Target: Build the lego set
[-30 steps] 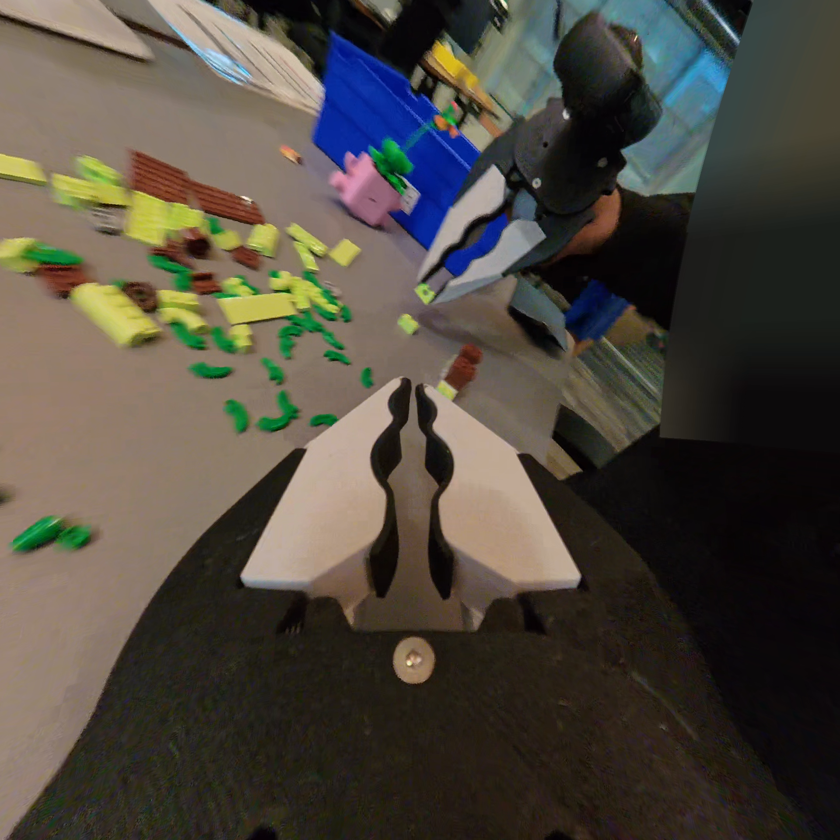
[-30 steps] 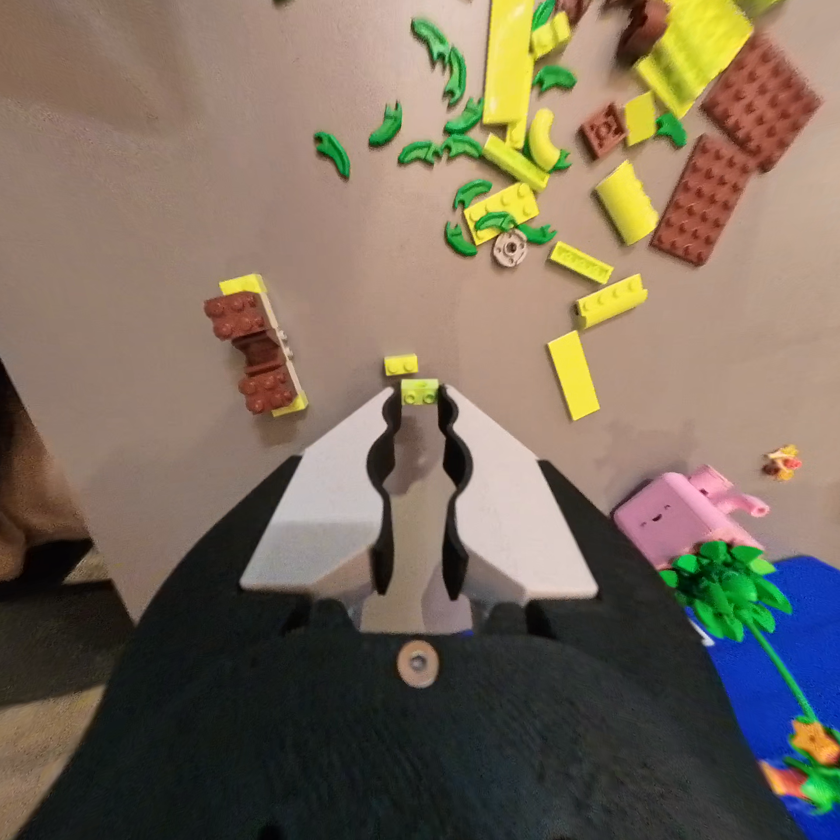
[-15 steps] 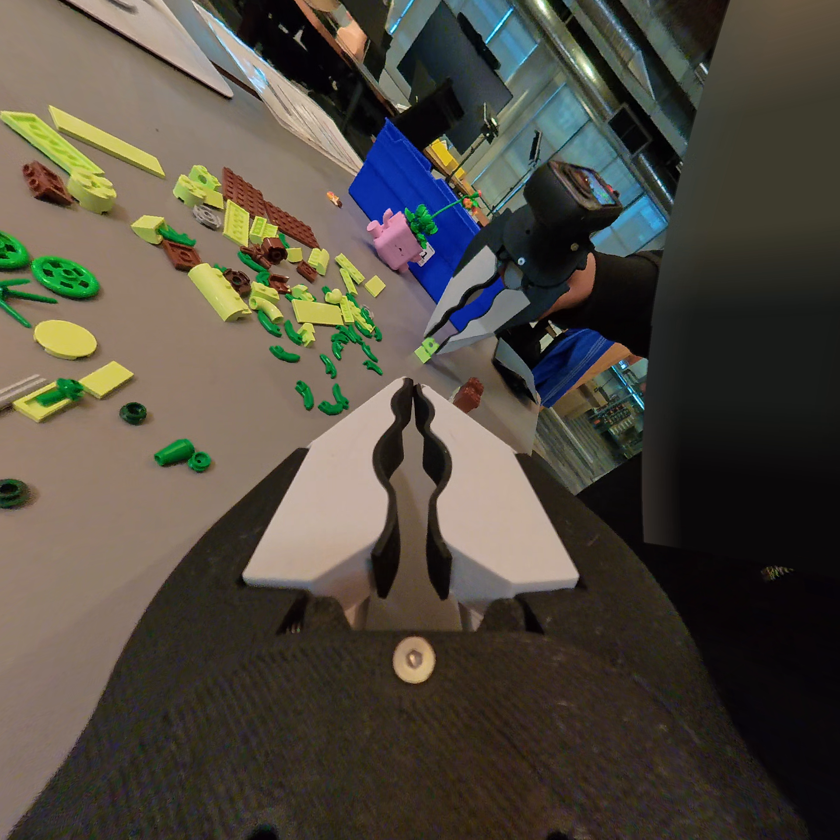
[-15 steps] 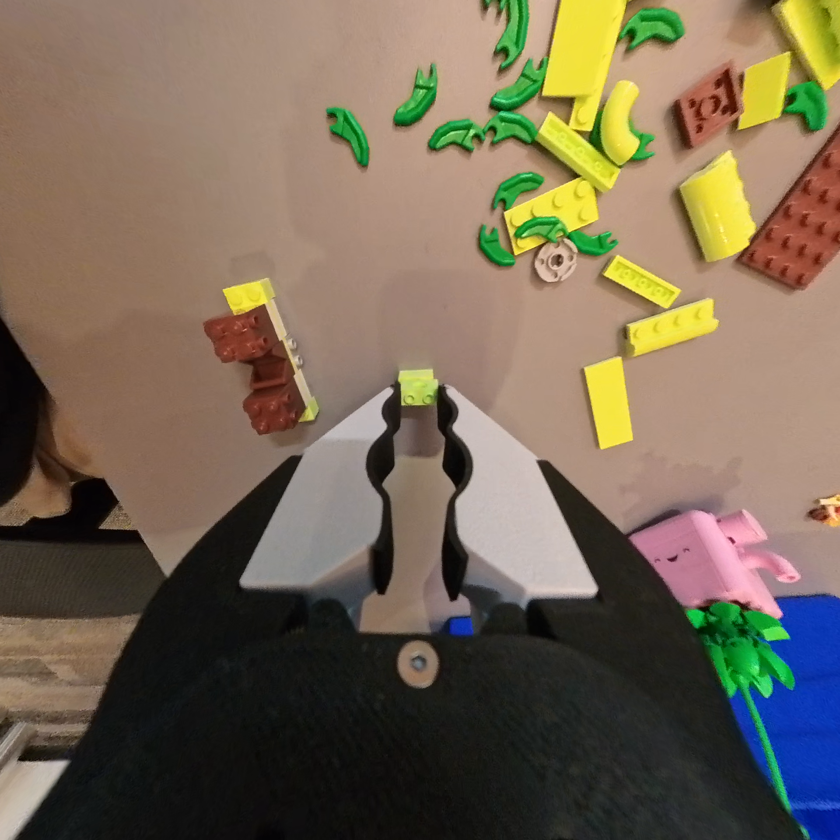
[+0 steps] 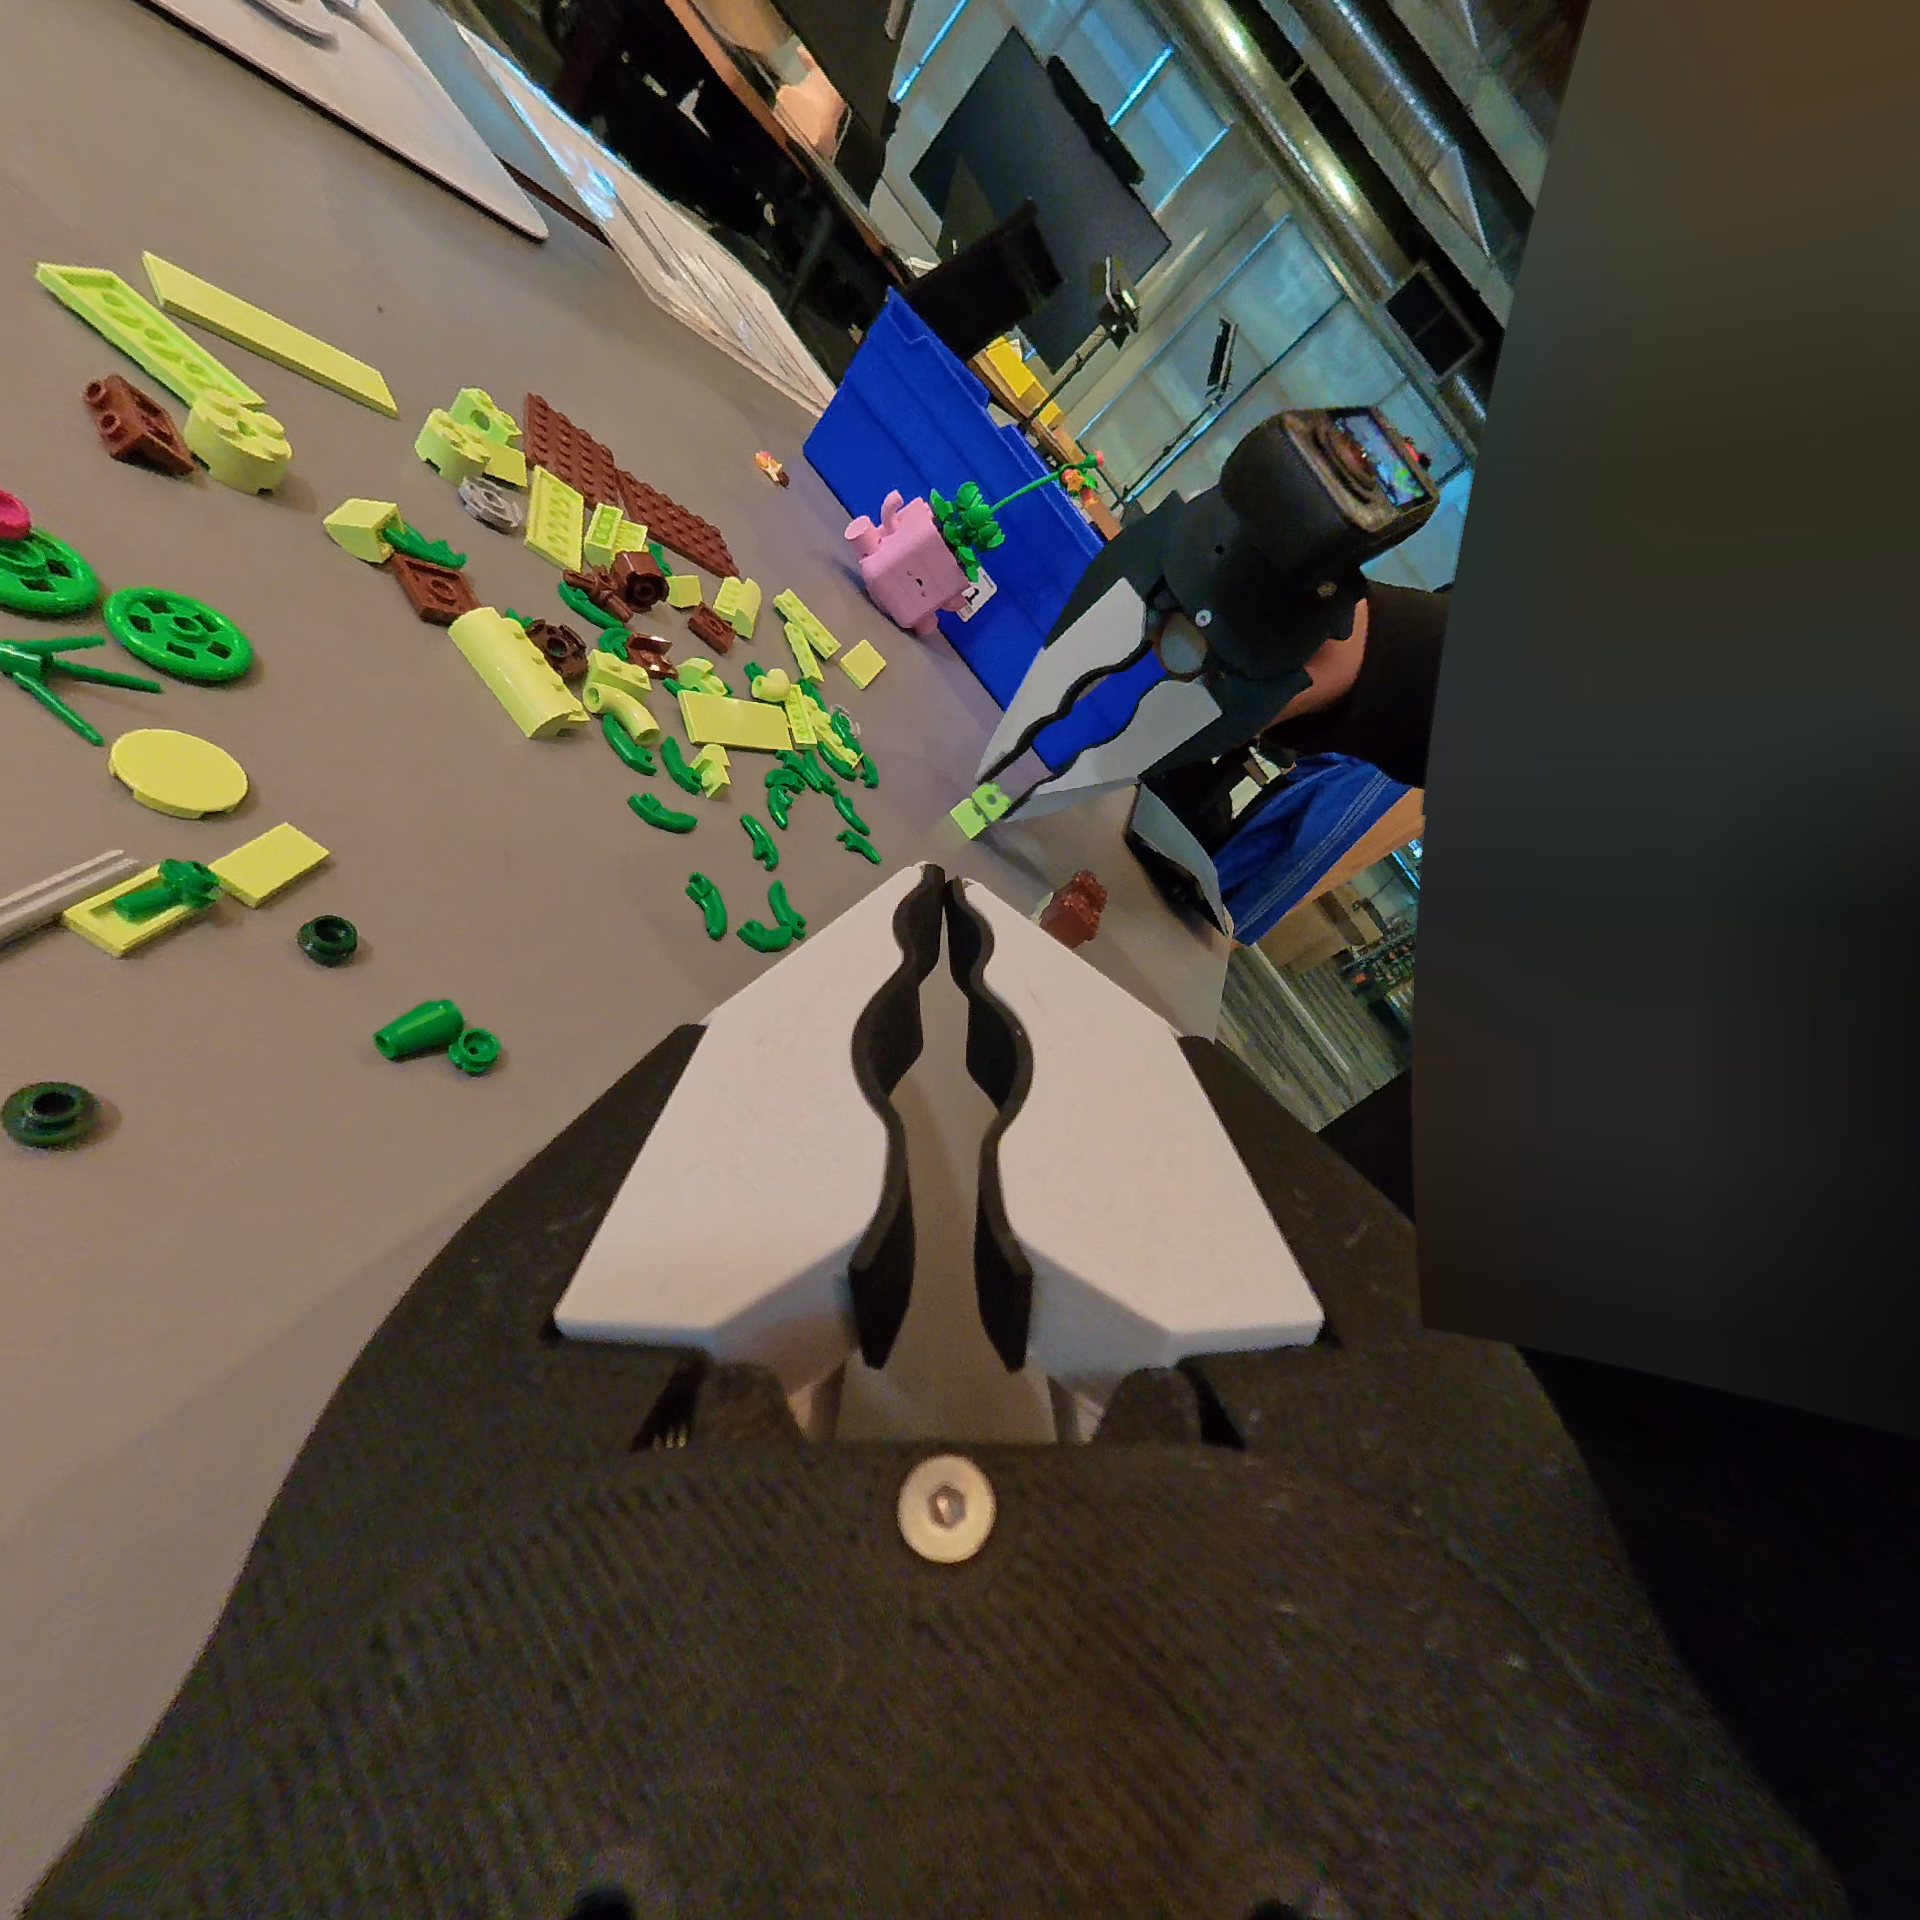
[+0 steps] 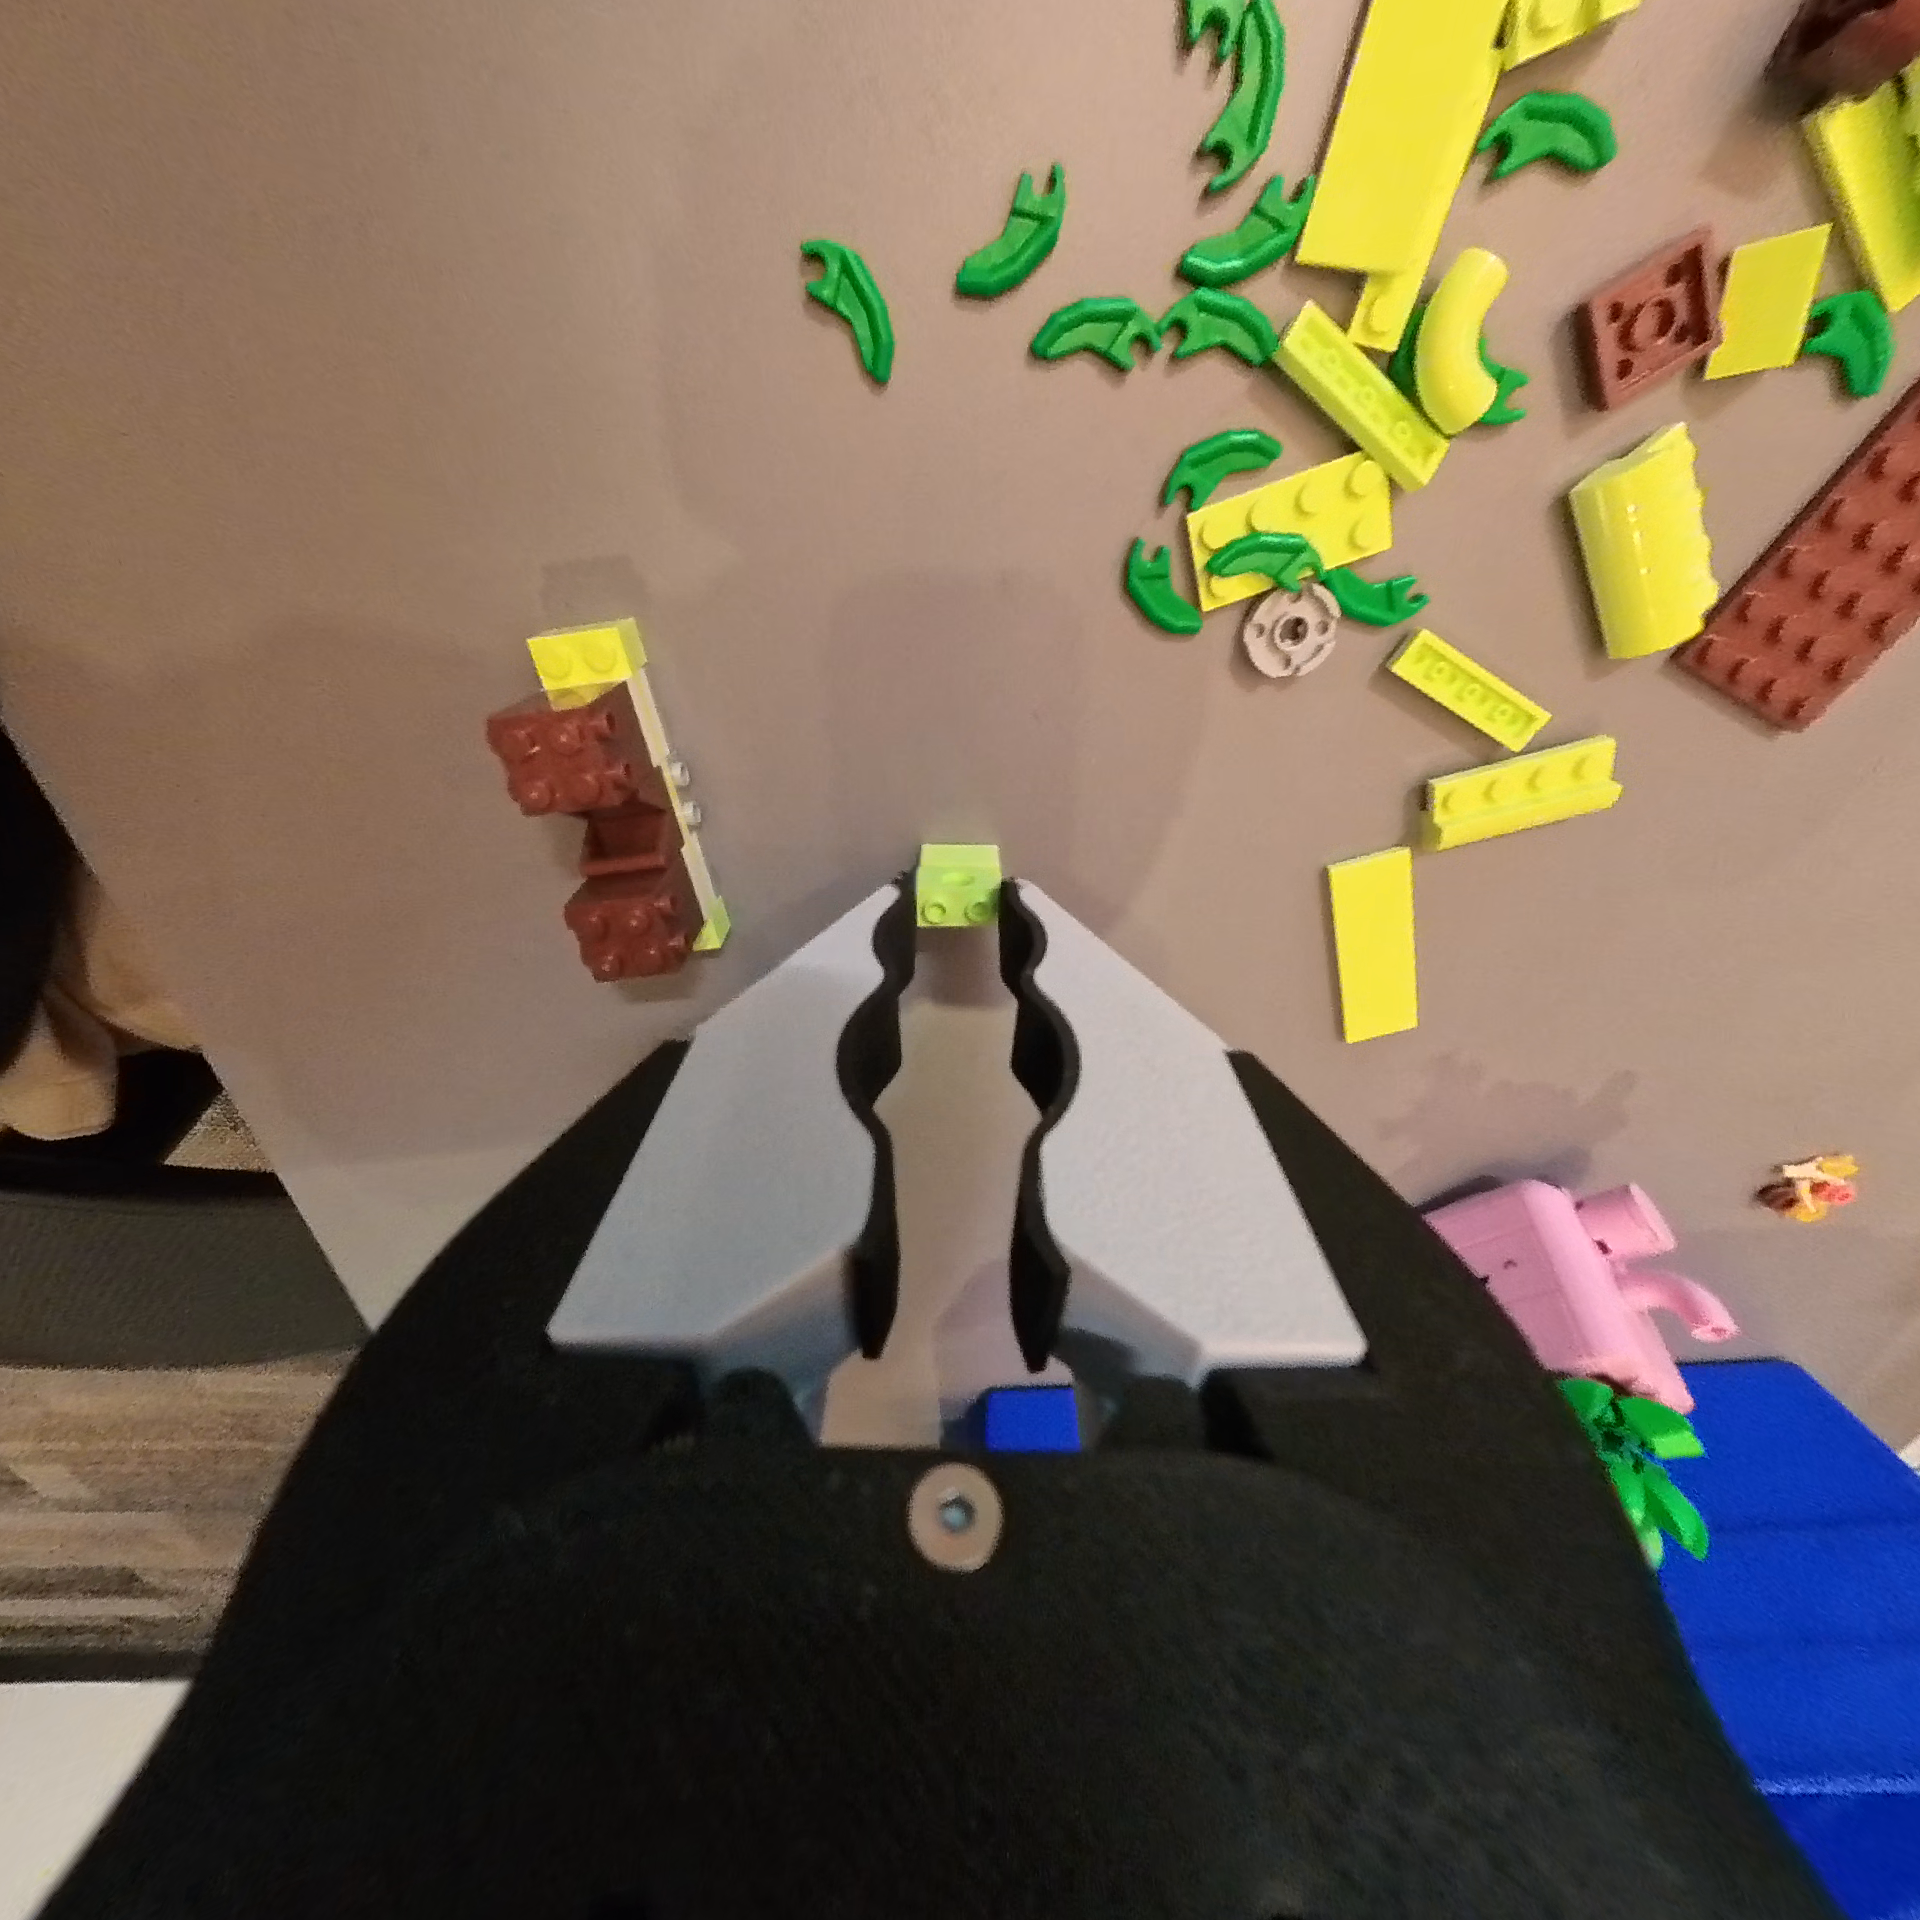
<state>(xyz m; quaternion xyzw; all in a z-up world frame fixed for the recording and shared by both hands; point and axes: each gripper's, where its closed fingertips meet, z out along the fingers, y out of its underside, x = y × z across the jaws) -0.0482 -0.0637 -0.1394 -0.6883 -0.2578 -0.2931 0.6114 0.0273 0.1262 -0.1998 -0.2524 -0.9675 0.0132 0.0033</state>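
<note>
My right gripper (image 6: 958, 902) is shut on a small lime green brick (image 6: 958, 885) and holds it above the grey table; it also shows in the left wrist view (image 5: 1000, 798) with the brick (image 5: 979, 808) at its tips. A part-built piece of brown bricks on a lime plate (image 6: 613, 821) lies on the table to the left of the held brick, near the table corner; the left wrist view shows it (image 5: 1075, 909) just past my left gripper (image 5: 943, 883). My left gripper is shut and empty, raised over the table.
Loose lime, green and brown pieces (image 5: 665, 675) are scattered over the grey table (image 5: 312, 1195). A pink figure with a green plant (image 5: 920, 556) stands by a blue bin (image 5: 935, 447). Green wheels (image 5: 177, 634) lie at the left. The table edge is close on the right (image 5: 1195, 987). The grippers' ends are close to 20 cm from one another.
My right gripper has lifted the small lime brick off the table and drifted a little toward the brown piece. My left gripper has pulled back and risen, and its jaws have closed fully.
</note>
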